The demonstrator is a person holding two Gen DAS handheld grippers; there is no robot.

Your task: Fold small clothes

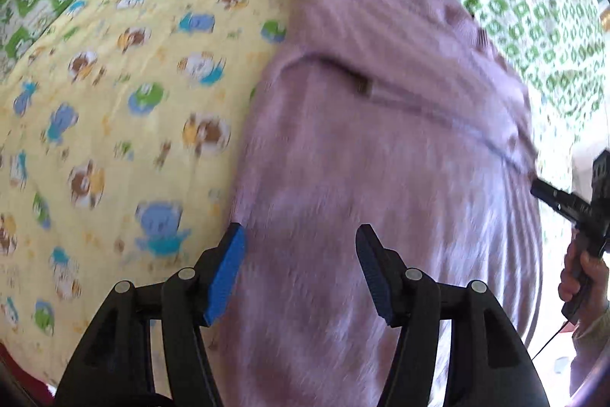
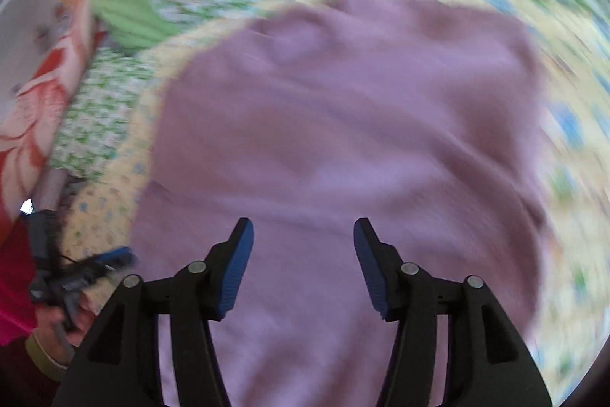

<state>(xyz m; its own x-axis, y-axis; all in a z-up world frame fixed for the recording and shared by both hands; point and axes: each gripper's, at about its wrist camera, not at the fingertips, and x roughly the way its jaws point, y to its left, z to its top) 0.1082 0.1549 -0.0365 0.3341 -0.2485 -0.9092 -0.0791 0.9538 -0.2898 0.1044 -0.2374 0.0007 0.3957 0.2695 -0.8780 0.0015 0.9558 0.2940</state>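
- Lying spread across the middle of both views, the purple top (image 1: 381,140) rests on a yellow cartoon blanket (image 1: 114,102), apparently between folds
- Left gripper (image 1: 299,269) and right gripper (image 2: 303,262) hover over it, jaws spread, holding nothing
- Next, probably pinch an edge
- No readable writing; too blurred

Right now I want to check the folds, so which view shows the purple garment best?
The left wrist view: the purple garment is fairly sharp there, with a fold line and a small tag visible on the yellow cartoon blanket. The right wrist view shows more of its outline, but motion blur smears out all detail.
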